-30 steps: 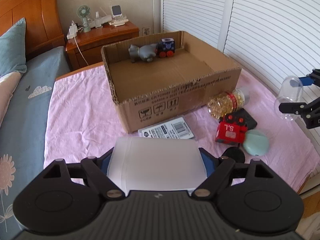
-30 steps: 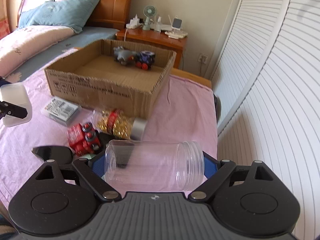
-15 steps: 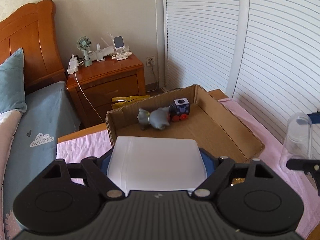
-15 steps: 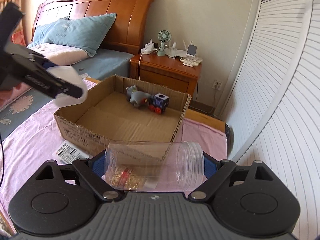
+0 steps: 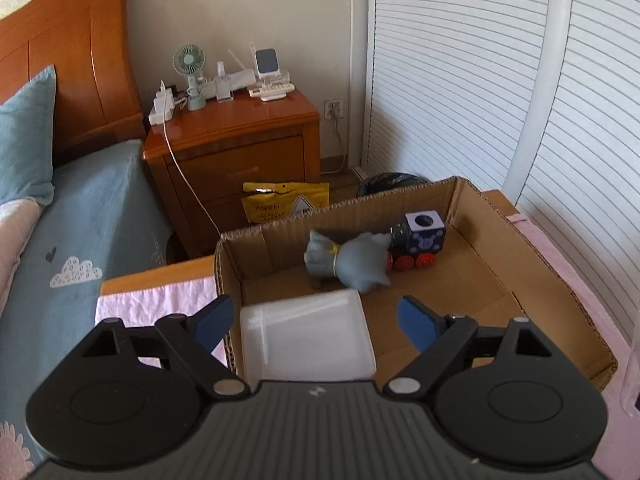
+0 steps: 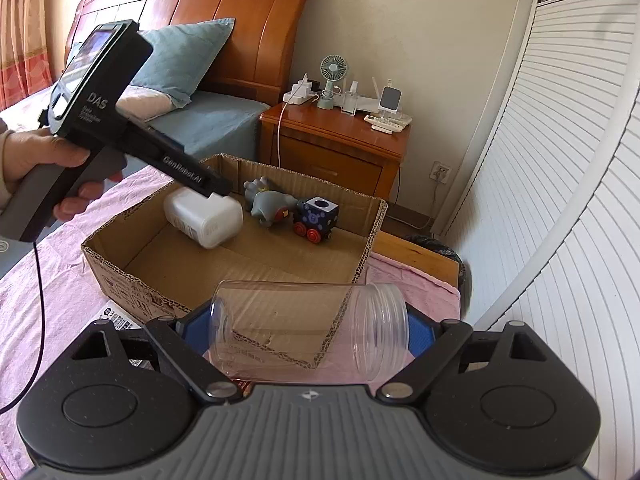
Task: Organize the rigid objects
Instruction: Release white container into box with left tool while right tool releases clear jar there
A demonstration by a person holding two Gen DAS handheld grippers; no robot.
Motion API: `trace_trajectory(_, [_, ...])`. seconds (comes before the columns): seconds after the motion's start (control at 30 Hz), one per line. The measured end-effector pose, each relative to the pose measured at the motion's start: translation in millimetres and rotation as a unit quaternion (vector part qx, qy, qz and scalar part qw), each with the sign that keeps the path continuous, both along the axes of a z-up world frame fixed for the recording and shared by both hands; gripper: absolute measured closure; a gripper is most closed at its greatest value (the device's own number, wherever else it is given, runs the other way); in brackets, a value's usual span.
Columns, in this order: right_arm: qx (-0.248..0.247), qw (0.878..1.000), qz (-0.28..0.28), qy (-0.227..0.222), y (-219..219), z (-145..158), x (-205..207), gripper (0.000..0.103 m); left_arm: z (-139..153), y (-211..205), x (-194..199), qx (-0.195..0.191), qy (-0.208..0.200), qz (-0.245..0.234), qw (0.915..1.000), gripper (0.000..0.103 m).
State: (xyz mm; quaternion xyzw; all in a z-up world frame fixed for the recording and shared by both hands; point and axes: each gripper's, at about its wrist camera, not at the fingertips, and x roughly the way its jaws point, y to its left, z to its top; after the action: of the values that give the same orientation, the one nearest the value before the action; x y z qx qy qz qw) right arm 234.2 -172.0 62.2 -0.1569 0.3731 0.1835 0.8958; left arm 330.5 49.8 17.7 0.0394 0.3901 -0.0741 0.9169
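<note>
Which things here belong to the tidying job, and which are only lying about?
Job: cardboard box, white container, clear jar, grey toy animal, toy train.

Lying about: small fan, nightstand, blue pillow, yellow bag.

The cardboard box [image 6: 224, 276] sits on the bed cover [image 6: 60, 300], with the nightstand [image 6: 340, 148] beyond its far side. Inside, the white container [image 6: 204, 216] lies at the left, the toy animal [image 6: 268, 204] against the far wall, and the toy train [image 6: 316, 220] touching its right side.
</note>
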Motion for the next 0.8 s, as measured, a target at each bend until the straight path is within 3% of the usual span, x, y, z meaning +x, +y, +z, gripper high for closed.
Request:
trace_trajectory(0.43, [0.019,1.0,-0.005,0.017,22,2,22,0.01,27,8,-106,0.009,0.026,-0.031,0.9991,0.004])
trace_trajectory(0.6, [0.017,0.999,-0.017,0.037,40,-6,47,0.01,26,13,-142,0.029,-0.006,-0.008,0.9995,0.004])
trace_trajectory(0.8, [0.006,0.998,-0.032,0.062,61,-20,85,0.01,28,31,-160,0.013,-0.012,0.003,0.9998,0.004])
